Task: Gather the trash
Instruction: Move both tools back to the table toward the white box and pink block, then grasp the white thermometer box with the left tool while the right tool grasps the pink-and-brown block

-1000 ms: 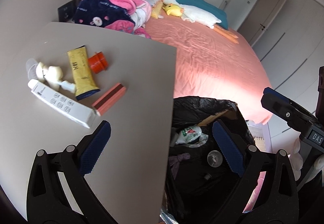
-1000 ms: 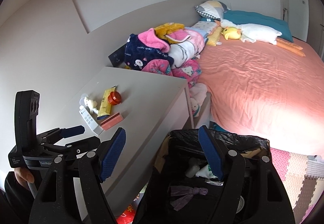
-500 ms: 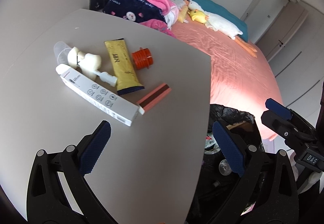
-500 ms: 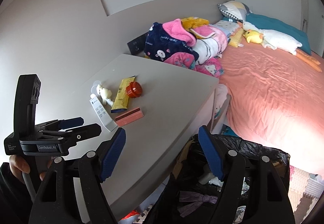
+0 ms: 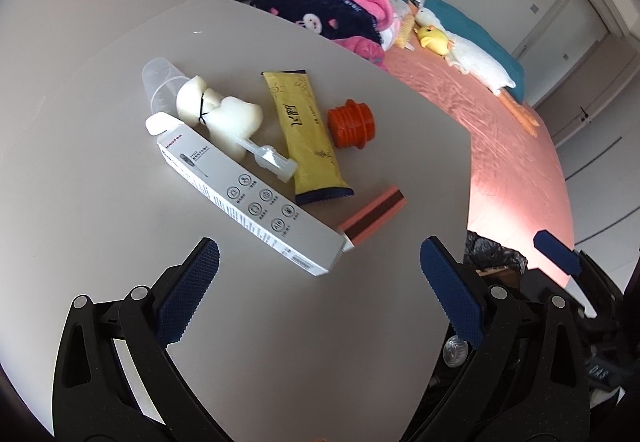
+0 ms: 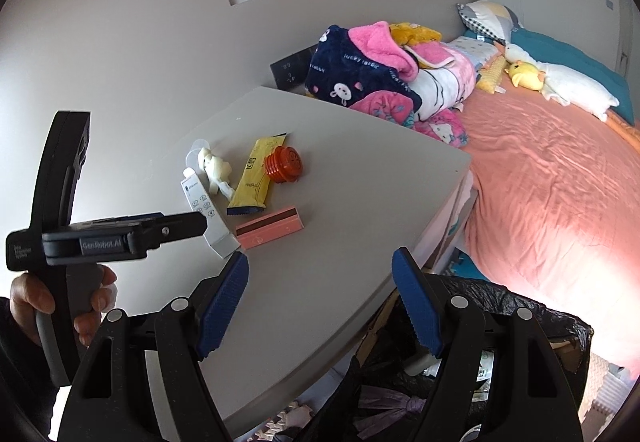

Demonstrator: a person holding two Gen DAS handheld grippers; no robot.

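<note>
Step in hand: reaching for litter; both claws hang over the worktop [image 5: 120,170] with nothing in them, so I'd judge a pick is about to start.
Left claw [image 5: 316,290]: jaws wide apart, empty, pointing down at the near end of the white carton [image 5: 256,206].
Right claw [image 6: 320,306]: jaws also apart, empty, over the worktop's near edge beside the bin.
Trash, left to right: clear plastic cup [image 5: 160,82] lying on its side, white foam lump [image 5: 220,114] touching it, white carton, small clear vial [image 5: 272,158], yellow sachet [image 5: 308,134], orange screw cap [image 5: 352,122], pink-and-brown slim box [image 5: 374,216] at the carton's end.
Next move: I'd expect the left claw to drop lower and straddle the carton across its narrow width; its neighbours crowd close, so a clean closure matters.
Bin: black-bagged trash bin [image 6: 520,306] just off the worktop's corner; it holds a bottle, some printed wrappers and possibly a purple ribbon, hard to make out in the dark.
</note>
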